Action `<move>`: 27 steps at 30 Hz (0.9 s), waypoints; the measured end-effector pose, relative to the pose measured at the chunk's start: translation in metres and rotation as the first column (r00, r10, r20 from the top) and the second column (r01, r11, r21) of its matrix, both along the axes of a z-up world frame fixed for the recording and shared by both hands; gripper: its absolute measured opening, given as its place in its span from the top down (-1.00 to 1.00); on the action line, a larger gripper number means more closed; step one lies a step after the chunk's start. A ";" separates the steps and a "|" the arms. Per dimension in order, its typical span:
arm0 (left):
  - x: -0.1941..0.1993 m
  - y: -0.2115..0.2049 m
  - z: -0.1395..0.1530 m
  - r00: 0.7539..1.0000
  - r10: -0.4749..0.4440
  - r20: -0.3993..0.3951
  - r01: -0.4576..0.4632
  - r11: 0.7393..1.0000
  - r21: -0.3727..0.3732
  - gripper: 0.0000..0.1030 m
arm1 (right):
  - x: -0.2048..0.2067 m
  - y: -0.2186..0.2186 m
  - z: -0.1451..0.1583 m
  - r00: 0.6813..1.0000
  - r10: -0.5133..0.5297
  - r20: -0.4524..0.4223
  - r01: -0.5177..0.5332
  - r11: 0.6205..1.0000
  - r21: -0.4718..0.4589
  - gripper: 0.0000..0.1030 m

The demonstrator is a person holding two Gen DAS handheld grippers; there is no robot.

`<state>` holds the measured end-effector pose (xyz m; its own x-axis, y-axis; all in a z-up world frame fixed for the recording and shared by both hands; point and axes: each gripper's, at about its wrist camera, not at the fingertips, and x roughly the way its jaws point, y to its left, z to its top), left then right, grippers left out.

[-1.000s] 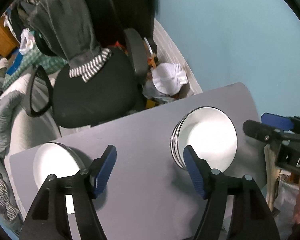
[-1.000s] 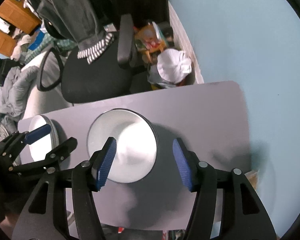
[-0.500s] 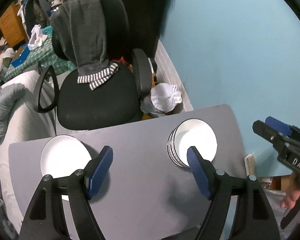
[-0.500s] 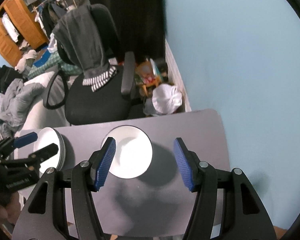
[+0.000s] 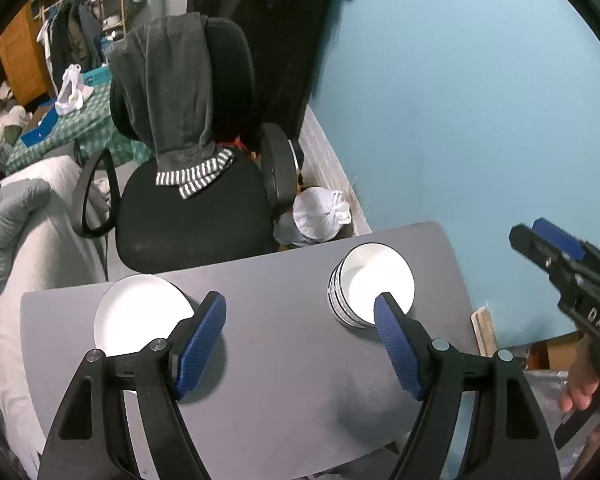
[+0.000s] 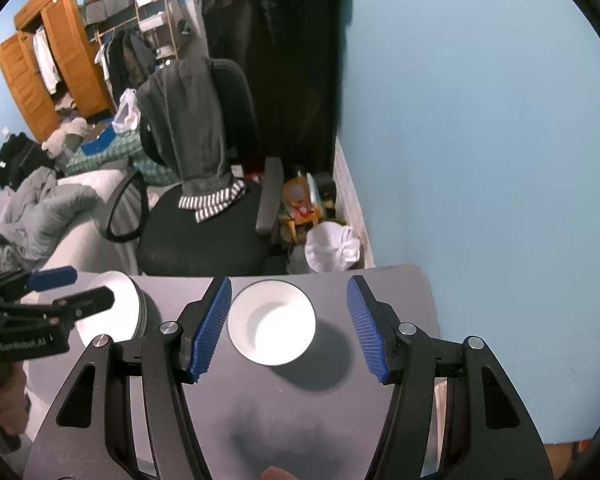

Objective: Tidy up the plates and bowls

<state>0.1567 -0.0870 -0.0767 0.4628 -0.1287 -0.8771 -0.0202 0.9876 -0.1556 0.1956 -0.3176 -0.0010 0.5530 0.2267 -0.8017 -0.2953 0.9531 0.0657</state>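
A stack of white plates [image 5: 140, 312] sits at the left of the grey table [image 5: 284, 360]. A stack of white bowls [image 5: 374, 292] stands at its right. My left gripper [image 5: 300, 300] hangs open high above the table between the two stacks, with nothing in its jaws. My right gripper [image 5: 526, 228] shows at the right edge, held by a hand. In the right wrist view the right gripper [image 6: 289, 284] is open above the bowls [image 6: 272, 328], well clear of them. The left gripper [image 6: 94, 286] partly hides the plates [image 6: 116, 312].
A black office chair [image 5: 192, 216] with a grey garment draped over it stands behind the table. A white bag [image 5: 320, 216] lies on the floor by the blue wall [image 5: 460, 120]. Grey bedding [image 5: 32, 232] lies to the left. A wooden wardrobe [image 6: 52, 72] stands far off.
Both grippers have risen and pulled back from the table, so the plates and bowls look smaller. The dishes have not moved. The left jaws stand slightly wider.
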 end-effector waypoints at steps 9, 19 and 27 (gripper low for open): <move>-0.004 -0.004 -0.001 0.999 -0.027 0.022 0.026 0.999 0.032 -0.51 | -0.009 0.000 -0.006 0.998 -0.008 0.066 0.009 1.000 -0.022 -0.14; 0.009 -0.010 -0.012 0.998 -0.067 0.016 0.067 0.997 0.037 -0.51 | 0.001 -0.006 -0.041 0.996 0.083 -0.028 -0.083 0.997 -0.008 -0.14; 0.039 -0.027 -0.046 0.991 -0.124 -0.058 0.126 0.992 0.021 -0.52 | 0.020 -0.021 -0.082 0.981 0.106 -0.163 -0.112 0.993 -0.028 -0.14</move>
<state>0.1959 -0.1144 -0.1225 0.3940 -0.1605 -0.9050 0.0957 0.9865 -0.1333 0.2158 -0.3389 -0.0825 0.3897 0.2475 -0.8871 -0.3863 0.9183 0.0865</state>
